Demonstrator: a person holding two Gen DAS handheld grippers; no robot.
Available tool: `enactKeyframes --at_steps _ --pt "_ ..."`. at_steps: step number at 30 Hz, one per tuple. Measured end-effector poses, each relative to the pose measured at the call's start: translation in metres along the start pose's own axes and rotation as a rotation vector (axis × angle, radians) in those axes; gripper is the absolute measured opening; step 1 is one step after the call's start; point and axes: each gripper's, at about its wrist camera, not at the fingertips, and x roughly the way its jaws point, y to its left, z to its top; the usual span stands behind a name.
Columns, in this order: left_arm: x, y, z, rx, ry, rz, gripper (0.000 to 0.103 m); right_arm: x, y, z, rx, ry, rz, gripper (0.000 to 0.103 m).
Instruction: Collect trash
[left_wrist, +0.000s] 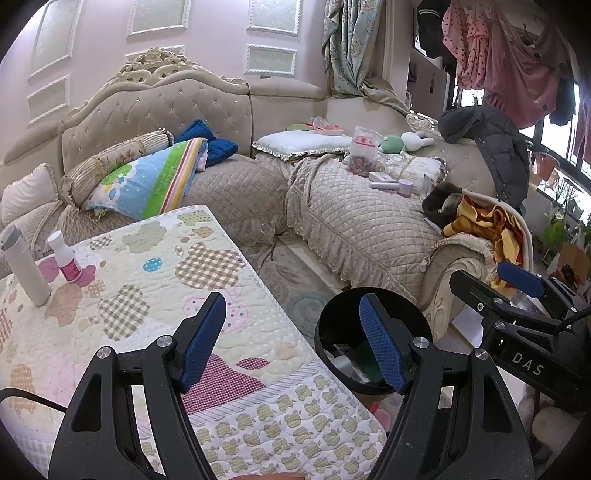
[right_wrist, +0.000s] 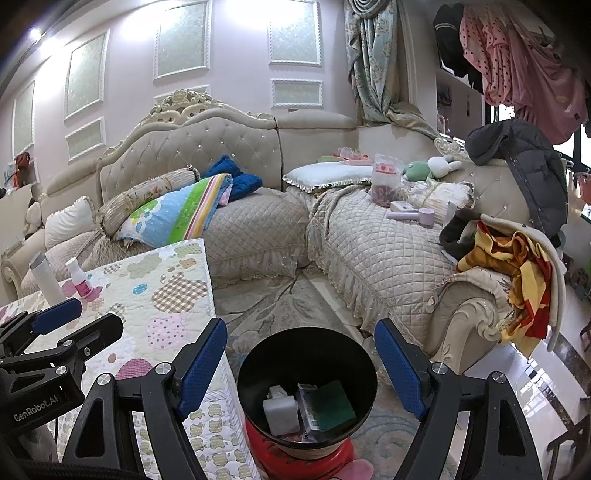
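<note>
Both grippers hang still with nothing in them. The left gripper (left_wrist: 291, 339) has its blue fingers (left_wrist: 201, 343) spread wide over the desk with the soft patchwork quilt cover (left_wrist: 155, 295). The right gripper (right_wrist: 301, 363) is spread wide too, right above the round black trash bin (right_wrist: 354, 373) that sits on a red stool (right_wrist: 332, 458) just beside the desk.

The bin already has trash in it: a small white plastic jug (right_wrist: 280, 410) and a flat green and grey box (right_wrist: 325, 406).

Two things stand at the far corner of the desk: a tall white tube bottle with a grey cap (left_wrist: 24, 269) and a little white bottle with a pink label (left_wrist: 66, 258). I think these are the next trash to get.

To do it well, reach the left gripper over to the little bottle, since it is on that side. Come at it from the side, low down, so it does not tip over on the soft quilt. Squeeze around the middle, lift straight up, then carry it over the bin before letting go. Take care not to bump the tall bottle close by.
</note>
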Motion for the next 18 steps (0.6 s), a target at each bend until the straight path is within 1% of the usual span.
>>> enactKeyframes --at_steps 15,18 --pt "0.005 -0.0008 -0.0013 0.004 0.017 -0.018 0.074 0.0019 -0.0079 -0.0018 0.001 0.013 -0.009 0.08" --pt "0.0068 0.0021 -0.0025 -0.006 0.023 -0.031 0.074 0.0036 -0.0096 -0.0032 0.0 0.022 -0.011 0.08"
